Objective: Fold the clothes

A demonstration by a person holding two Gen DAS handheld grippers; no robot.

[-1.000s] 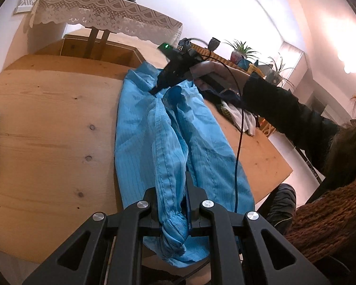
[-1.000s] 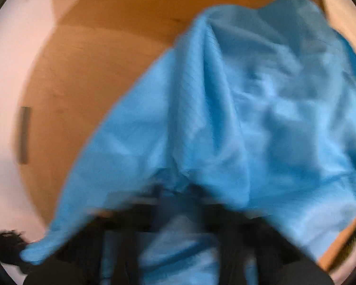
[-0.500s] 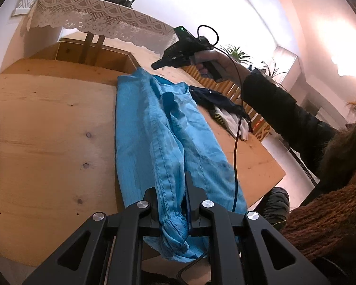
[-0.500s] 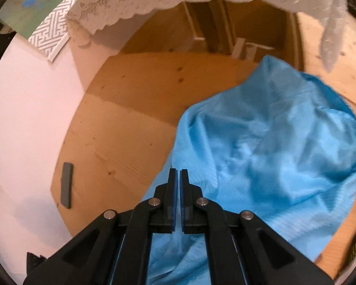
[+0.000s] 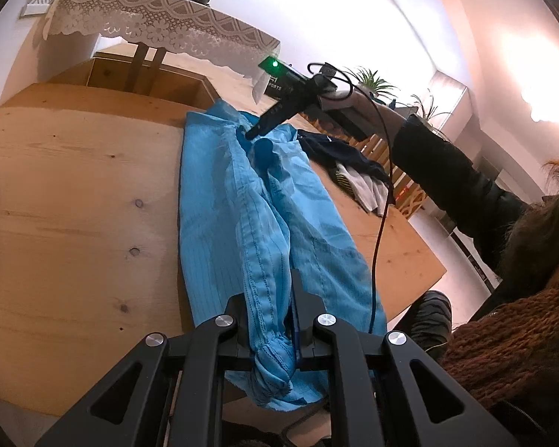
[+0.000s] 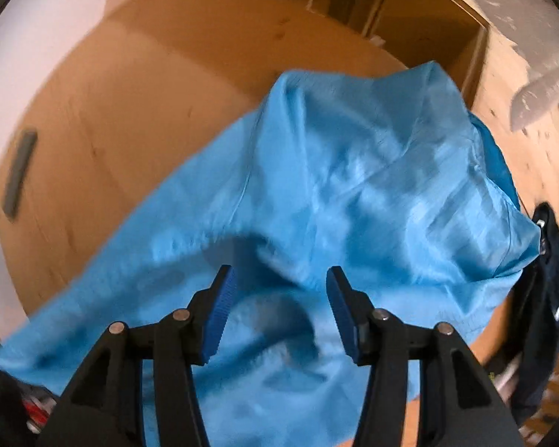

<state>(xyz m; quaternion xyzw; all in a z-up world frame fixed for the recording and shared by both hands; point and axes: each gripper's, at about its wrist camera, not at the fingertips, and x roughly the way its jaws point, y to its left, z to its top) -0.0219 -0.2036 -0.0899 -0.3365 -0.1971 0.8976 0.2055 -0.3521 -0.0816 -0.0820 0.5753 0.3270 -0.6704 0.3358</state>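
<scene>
The right gripper (image 6: 277,309), shut and raised half a second before, had dropped back over the far end of the blue shirt (image 5: 264,219) with jaws wide, fabric below them. The left gripper (image 5: 270,320) still pinched the near hem on the table (image 5: 74,193), likely readying another fold.

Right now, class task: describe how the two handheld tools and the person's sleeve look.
The left tool has black angular linkage arms with silver rivets. The right tool is alike, its fingers faced with ribbed blue pads. Its body carries a green light and a black cable. The sleeve is black.
</scene>
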